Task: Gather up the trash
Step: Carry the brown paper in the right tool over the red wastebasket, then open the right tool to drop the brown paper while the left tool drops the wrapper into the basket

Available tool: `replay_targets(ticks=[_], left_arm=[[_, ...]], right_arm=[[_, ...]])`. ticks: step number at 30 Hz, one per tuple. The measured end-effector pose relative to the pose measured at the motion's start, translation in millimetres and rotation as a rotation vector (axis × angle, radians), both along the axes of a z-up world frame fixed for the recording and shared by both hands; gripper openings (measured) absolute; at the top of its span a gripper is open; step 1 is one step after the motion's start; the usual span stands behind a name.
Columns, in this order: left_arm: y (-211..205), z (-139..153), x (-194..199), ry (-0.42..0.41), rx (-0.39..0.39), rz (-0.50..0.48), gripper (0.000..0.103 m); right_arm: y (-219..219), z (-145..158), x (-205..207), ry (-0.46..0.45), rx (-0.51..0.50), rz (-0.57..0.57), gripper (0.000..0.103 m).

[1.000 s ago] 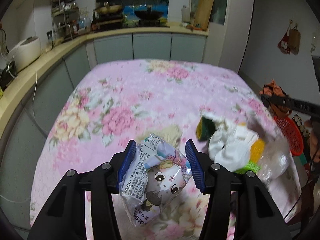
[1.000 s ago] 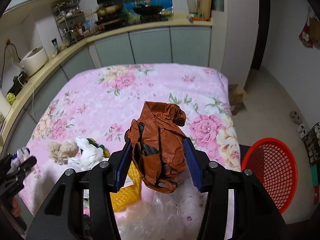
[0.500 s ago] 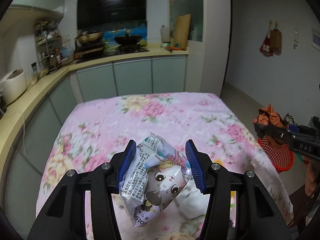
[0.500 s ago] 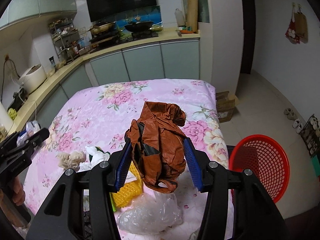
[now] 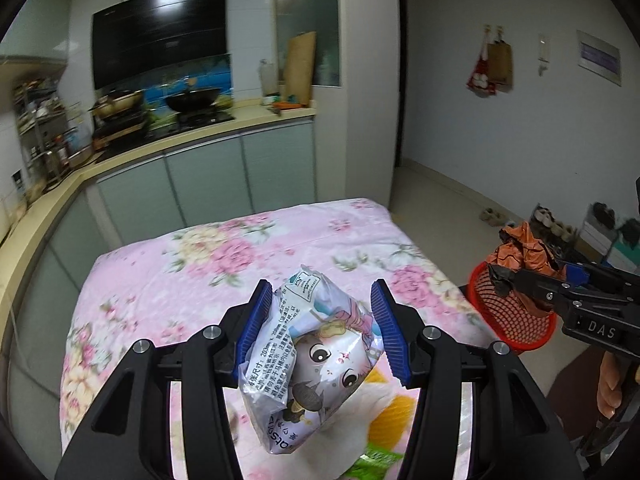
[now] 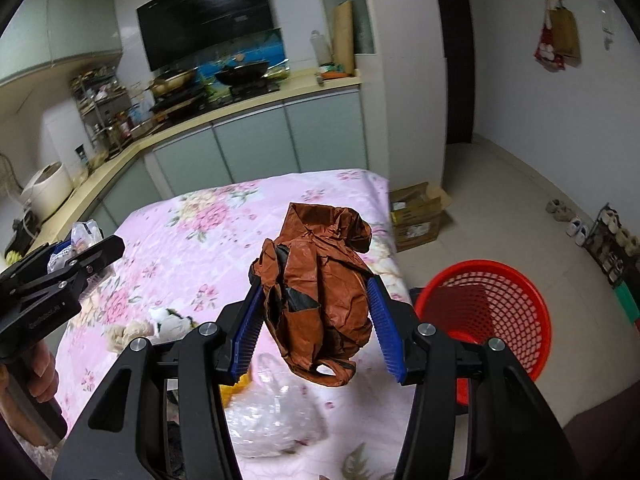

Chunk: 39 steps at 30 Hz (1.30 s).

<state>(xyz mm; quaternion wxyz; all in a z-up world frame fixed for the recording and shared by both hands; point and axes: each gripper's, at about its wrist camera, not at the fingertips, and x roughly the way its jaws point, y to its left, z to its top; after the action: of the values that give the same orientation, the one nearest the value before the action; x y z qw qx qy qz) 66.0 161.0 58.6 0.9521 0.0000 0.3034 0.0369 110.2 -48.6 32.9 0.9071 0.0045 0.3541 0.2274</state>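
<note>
- Crumpled brown plastic bag [image 6: 320,300] fills the right gripper [image 6: 316,320], whose blue pads are closed against its sides, held above the near right edge of the floral tablecloth [image 6: 208,216].
- The left gripper [image 5: 322,330] is clamped on a cartoon-printed snack packet [image 5: 312,360], raised over the table's near end.
- The red mesh basket [image 6: 504,308] stands on the floor, right of the table and below the brown bag.
- The packet's long axis tilts, its sealed top pointing far and up; the bag hangs roughly upright, its loop downward.
- Risk: either light piece could drift past the rim if let go too high, or the bag's loop could snag a pad.
- More litter, apparently clear film [image 6: 276,420], lies near on the cloth.
</note>
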Motion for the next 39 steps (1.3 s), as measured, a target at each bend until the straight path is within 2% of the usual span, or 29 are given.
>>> replay_targets(ticks=[18,23,30,34,39], left_arm=[[-70.3,-0.8,68.4,0.06,-0.033,-0.239,0.05],[-98.6,-6.8,93.4,0.104,-0.044,-0.319,0.05],[-148.3,-23.2,132.8,0.207,-0.052,-0.443,0.05],[-175.7,-46.3,163.3,0.297,-0.061,-0.489,0.05],[-208.4,-79.0,184.8,0.375,-0.032,-0.526,0.05]], right_arm=[[-85.6,-4.3,18.2,0.012,-0.003,-0.231,0.05],[-104.1,-10.9,23.9,0.031,-0.004,-0.287,0.05],[-135.4,-39.0,43.6,0.117,-0.006,-0.379,0.05],[-143.0,-66.2,60.5,0.19,-0.045,-0.4,0.05],[-150.5,-101.6,77.8,0.268,-0.076,-0.423,0.05]])
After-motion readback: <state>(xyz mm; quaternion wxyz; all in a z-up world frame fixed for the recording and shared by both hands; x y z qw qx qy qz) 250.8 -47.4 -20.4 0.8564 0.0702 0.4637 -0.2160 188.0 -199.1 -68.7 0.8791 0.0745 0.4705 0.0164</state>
